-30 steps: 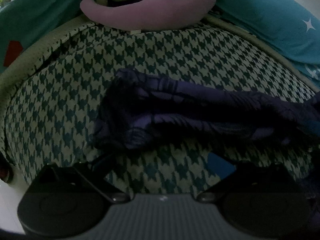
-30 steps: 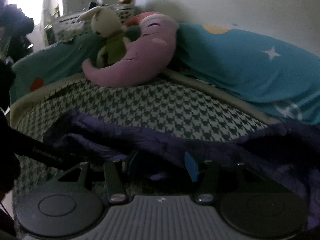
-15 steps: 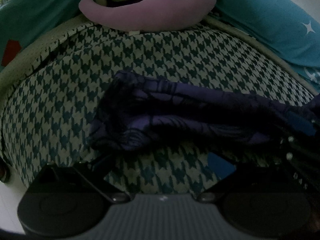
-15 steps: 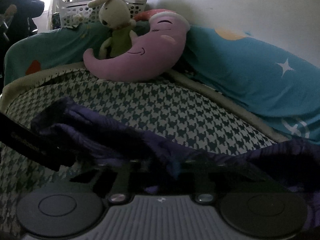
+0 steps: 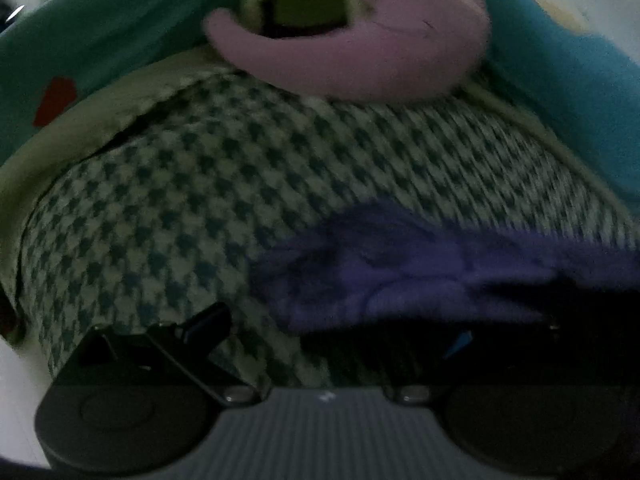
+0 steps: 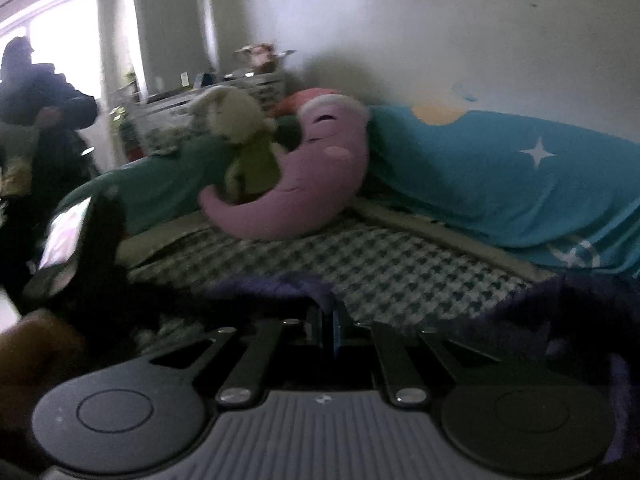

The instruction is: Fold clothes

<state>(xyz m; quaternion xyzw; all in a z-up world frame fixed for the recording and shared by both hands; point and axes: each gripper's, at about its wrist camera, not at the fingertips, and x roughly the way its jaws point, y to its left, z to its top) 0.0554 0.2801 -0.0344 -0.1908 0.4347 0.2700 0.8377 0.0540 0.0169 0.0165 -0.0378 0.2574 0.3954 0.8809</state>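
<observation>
Purple garment [image 5: 420, 276] bunched on houndstooth cover [image 5: 200, 200], at 3 o'clock in left wrist view, running off right edge; blurred. Left gripper [image 5: 332, 332] spread wide: left finger [image 5: 200, 322] at 7 o'clock over bare cover, right finger mostly lost in dark under the garment, only a blue pad sliver [image 5: 460, 342] visible. Nothing pinched between. Garment edge over the right finger side; contact unclear.

Right gripper [image 6: 330, 330] closed narrow, pads together with purple fabric [image 6: 288, 286] bunched at and over the tips; looks clamped on garment. More garment heaped at 4 o'clock in right wrist view [image 6: 568, 312]. Left gripper body, dark, at 9 o'clock [image 6: 100, 248].

Behind, at 12 o'clock: pink moon plush [image 6: 312, 184] lying on the cover's far edge, green-beige bunny plush [image 6: 244, 148] leaning in its curve. Teal blanket [image 6: 500, 176] with white star to 2 o'clock, against wall [image 6: 440, 32]. White basket [image 6: 256, 84] on ledge behind plush; contents too blurred to tell, some pinkish object on top. Person in dark jacket [image 6: 36, 100] at 10 o'clock by bright window [image 6: 60, 36].
</observation>
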